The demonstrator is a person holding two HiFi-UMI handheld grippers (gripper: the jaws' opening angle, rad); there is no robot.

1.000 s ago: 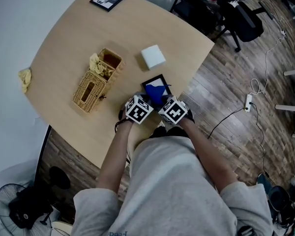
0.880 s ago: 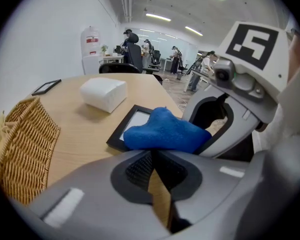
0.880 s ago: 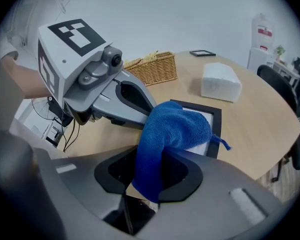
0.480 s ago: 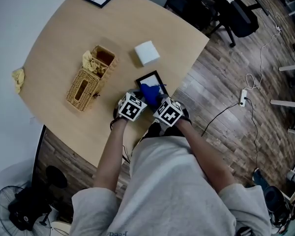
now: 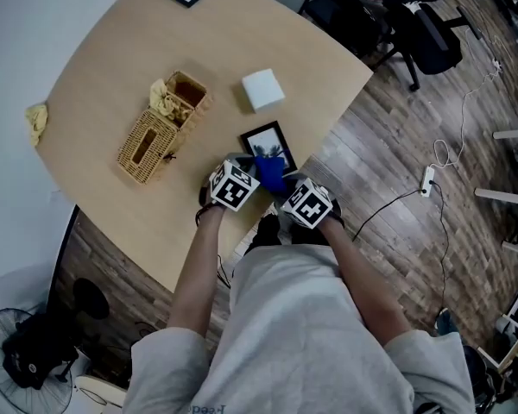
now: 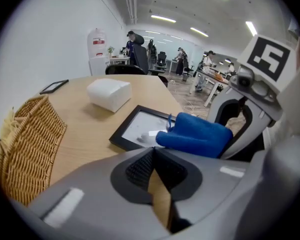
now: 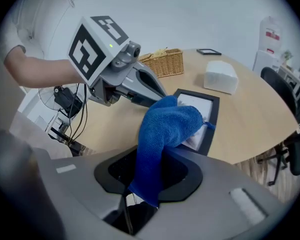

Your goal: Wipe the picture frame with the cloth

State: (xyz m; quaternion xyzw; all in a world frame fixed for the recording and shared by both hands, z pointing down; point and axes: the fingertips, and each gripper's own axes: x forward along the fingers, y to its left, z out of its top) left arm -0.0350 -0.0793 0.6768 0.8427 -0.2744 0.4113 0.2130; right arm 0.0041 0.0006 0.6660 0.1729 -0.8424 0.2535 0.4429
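Pinching the blue cloth firmly between its jaws, the right gripper lets a thick fold of it hang forward onto the near end of the picture frame. The frame lies flat on the table, close to the edge nearest the person. Most of the glass and the far border show uncovered, so the wiping looks to be at an early pass. To do it well, the clamp should stay tight and the gripper should tip down so the fold lies broad on the glass rather than dabbing with one corner. It should then sweep in overlapping strokes towards the far border and along the black rim. Pressure ought to be light, since the frame is loose and could skid towards the table edge. The left gripper, jaws closed on nothing, sits just beside the frame's near corner and could steady it there. The white box and wicker basket stand beyond, clear of the strokes.
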